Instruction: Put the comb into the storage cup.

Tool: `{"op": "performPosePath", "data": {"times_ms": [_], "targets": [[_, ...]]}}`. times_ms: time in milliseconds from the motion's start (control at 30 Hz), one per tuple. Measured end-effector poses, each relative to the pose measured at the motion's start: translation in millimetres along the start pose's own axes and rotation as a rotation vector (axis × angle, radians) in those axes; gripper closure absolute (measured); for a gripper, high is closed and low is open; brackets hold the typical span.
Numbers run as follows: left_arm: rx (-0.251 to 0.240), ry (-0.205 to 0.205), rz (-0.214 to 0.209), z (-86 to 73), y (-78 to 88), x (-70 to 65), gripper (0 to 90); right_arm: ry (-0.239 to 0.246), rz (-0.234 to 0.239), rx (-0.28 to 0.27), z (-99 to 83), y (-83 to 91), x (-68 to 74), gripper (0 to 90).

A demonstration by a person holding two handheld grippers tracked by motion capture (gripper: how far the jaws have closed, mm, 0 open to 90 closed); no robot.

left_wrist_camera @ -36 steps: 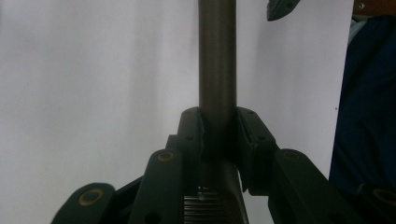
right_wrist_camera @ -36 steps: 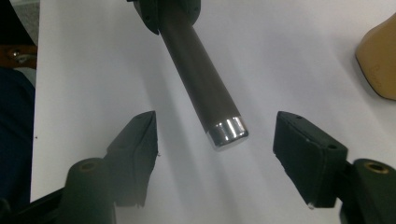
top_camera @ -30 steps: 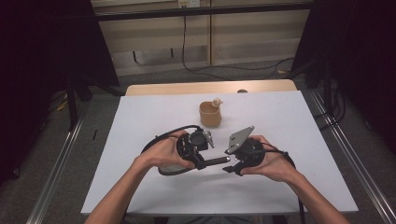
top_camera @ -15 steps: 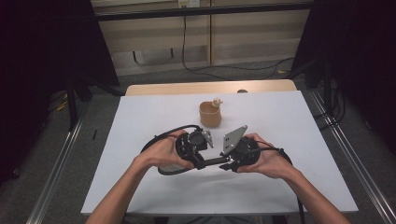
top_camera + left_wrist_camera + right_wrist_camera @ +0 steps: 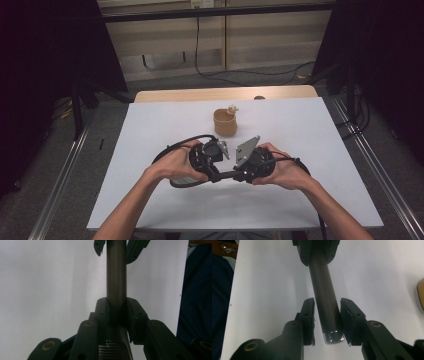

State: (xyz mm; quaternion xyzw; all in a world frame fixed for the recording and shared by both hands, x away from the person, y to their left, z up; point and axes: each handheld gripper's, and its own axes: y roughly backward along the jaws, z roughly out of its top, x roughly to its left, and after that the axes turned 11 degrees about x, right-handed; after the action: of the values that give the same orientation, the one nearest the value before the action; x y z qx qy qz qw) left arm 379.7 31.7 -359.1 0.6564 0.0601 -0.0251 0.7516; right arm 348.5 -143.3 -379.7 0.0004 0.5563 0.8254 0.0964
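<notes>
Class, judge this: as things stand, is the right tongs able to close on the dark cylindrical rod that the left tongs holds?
Probably yes. The dark cylindrical rod already lies between the right tongs, whose jaws have just been closing, small gaps remaining. The left tongs grips its far end; nothing blocks it.

Bare forearms end in two hand-held tools: the left gripper point(image 5: 216, 175) and right gripper point(image 5: 239, 175), both black. Each carries hinged black jaws studded with round brass-coloured rivets. A grey three-cornered plate point(image 5: 247, 150) tops the right one. Black cables point(image 5: 176, 146) loop from their bodies.
</notes>
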Motion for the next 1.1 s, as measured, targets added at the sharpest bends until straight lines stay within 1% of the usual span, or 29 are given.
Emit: {"op": "performPosePath", "data": {"times_ms": [33,67,133,267,400,500,600,633,667,767,833,867,900,933,967,1000,1033,1067,1100], "targets": [[0.003,-0.007,-0.012,-0.5,0.7,0.8,72.9,0.002,0.0,0.0,0.1,-0.4,-0.1,67.0],[-0.004,0.005,-0.007,-1.1,-0.1,-0.2,72.9,0.006,0.002,0.003,0.2,-1.1,0.0,67.2],[0.003,-0.005,-0.002,-1.5,0.3,0.7,72.9,0.01,0.008,0.007,0.4,-2.2,0.1,67.5],[-0.004,0.0,-0.01,-2.4,-1.2,1.6,72.8,0.021,0.004,0.008,0.7,-3.5,-0.3,68.6],[-0.008,-0.001,-0.015,-2.4,-1.6,1.7,72.8,0.034,0.014,0.01,0.5,-5.3,0.1,69.7],[-0.01,-0.032,-0.016,-2.1,-1.5,2.8,72.6,0.041,0.02,0.012,0.1,-5.2,0.0,70.8],[-0.011,-0.036,-0.026,-1.7,-2.4,2.3,72.5,0.05,0.036,0.016,-0.4,-5.9,1.0,71.8],[-0.001,-0.049,-0.031,-1.4,-1.5,3.0,72.3,0.053,0.042,0.022,-0.7,-6.3,0.9,72.2],[-0.006,-0.052,-0.027,-1.6,-1.8,3.1,72.2,0.054,0.049,0.022,-0.8,-7.0,0.9,72.4],[-0.009,-0.067,-0.027,-2.0,-2.0,4.1,71.9,0.044,0.061,0.025,-0.7,-7.7,1.5,72.8],[-0.02,-0.068,-0.014,-2.6,-2.5,4.5,71.3,0.033,0.064,0.023,-1.3,-7.3,1.2,72.9],[-0.021,-0.066,-0.004,-3.1,-2.3,4.9,71.3,0.034,0.065,0.015,-1.8,-7.0,0.4,72.9],[-0.018,-0.062,-0.003,-3.5,-1.2,6.4,70.3,0.026,0.049,0.004,-2.1,-6.1,1.1,73.0],[-0.022,-0.066,-0.014,-4.0,-0.8,7.4,69.9,0.016,0.04,0.001,-2.1,-5.4,2.1,73.0],[-0.03,-0.065,-0.004,-4.3,-0.8,7.8,69.7,0.013,0.044,-0.002,-2.6,-4.8,1.9,73.0],[-0.035,-0.054,-0.002,-4.2,-0.5,8.4,68.3,0.005,0.042,-0.009,-3.2,-4.1,1.6,73.0],[-0.038,-0.055,0.006,-4.1,-0.5,8.5,65.9,-0.001,0.047,-0.008,-3.9,-3.6,1.0,73.0],[-0.043,-0.052,0.01,-4.0,-0.6,8.5,65.4,-0.008,0.048,-0.011,-4.9,-3.2,0.4,73.0],[-0.051,-0.044,0.014,-3.7,-0.6,8.7,61.1,-0.013,0.054,-0.014,-5.7,-3.2,-0.2,73.0]]}}
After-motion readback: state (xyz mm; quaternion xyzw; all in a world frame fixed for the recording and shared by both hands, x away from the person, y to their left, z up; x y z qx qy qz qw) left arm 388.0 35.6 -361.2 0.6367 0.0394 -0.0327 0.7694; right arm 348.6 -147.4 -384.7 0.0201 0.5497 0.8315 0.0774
